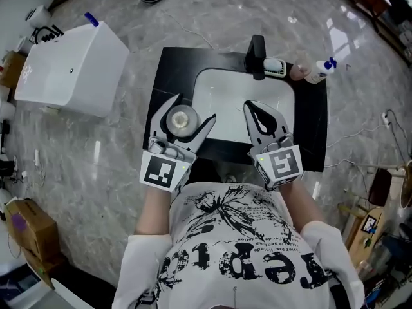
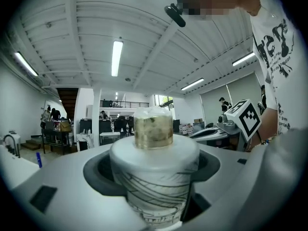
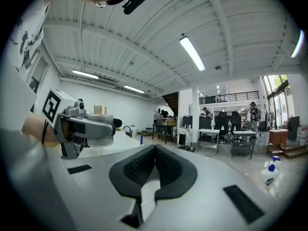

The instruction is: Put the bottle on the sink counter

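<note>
A white bottle [image 1: 181,120] with a gold cap [image 2: 153,129] stands upright in my left gripper [image 1: 192,111], which is shut on its body. In the left gripper view the dark pads of my left gripper [image 2: 154,170] hug the bottle on both sides. I hold it over the left edge of the black sink counter [image 1: 168,66], beside the white basin [image 1: 225,92]. My right gripper [image 1: 254,108] hovers over the basin's front right. It is shut and empty, and its tips meet in the right gripper view [image 3: 155,150].
A black faucet [image 1: 257,53] rises at the counter's back, with a soap dish [image 1: 275,66] and a spray bottle [image 1: 318,73] to its right. A white box [image 1: 67,66] stands on the marble floor to the left, and a cardboard box [image 1: 29,227] lower left.
</note>
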The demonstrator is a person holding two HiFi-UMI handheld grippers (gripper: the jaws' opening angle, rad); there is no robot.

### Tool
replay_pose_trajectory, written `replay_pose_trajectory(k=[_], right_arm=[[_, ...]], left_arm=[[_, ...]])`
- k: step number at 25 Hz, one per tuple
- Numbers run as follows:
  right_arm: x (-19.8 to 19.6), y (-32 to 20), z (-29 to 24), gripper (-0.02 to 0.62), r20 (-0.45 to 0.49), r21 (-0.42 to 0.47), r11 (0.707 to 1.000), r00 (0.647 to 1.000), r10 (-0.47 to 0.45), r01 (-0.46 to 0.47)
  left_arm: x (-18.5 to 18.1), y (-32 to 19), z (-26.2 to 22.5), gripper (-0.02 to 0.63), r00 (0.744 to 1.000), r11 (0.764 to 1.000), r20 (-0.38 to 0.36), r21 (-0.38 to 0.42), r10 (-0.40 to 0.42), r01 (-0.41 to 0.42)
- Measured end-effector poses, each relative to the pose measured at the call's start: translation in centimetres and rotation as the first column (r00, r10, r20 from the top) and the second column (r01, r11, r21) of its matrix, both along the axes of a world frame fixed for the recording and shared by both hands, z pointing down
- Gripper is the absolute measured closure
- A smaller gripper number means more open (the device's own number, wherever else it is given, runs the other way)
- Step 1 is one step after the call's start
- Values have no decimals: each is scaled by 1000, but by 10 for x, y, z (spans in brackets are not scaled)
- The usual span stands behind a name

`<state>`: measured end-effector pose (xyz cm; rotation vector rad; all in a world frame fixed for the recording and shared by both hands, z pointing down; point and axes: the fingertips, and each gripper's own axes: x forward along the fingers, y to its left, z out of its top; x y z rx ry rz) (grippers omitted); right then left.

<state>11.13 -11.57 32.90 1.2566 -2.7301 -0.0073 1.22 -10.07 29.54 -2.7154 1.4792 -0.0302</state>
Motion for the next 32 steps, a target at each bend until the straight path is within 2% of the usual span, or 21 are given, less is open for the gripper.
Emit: replay_pose_trajectory(k=[8,16,24,32], right_arm=[[-58,-120,22,581,-13,-33,997,997,76,-76],[-97,-203,73,581,-31,-93,989,993,115,-117],[-123,-259,139,580,-65,-164,976,989,133,-142],[-123,-296,178,580,-60,-193,966,985,162,-170]], left_arm=[[-53,-131,36,258,996,996,11,-30,89,-89],[-85,-228,96,258,990,986,-35,-89,138,-140],[-106,-296,192,258,977,958,79,-229,197,-175],[-112,-343,262,258,976,935,100,-321,193,-152]])
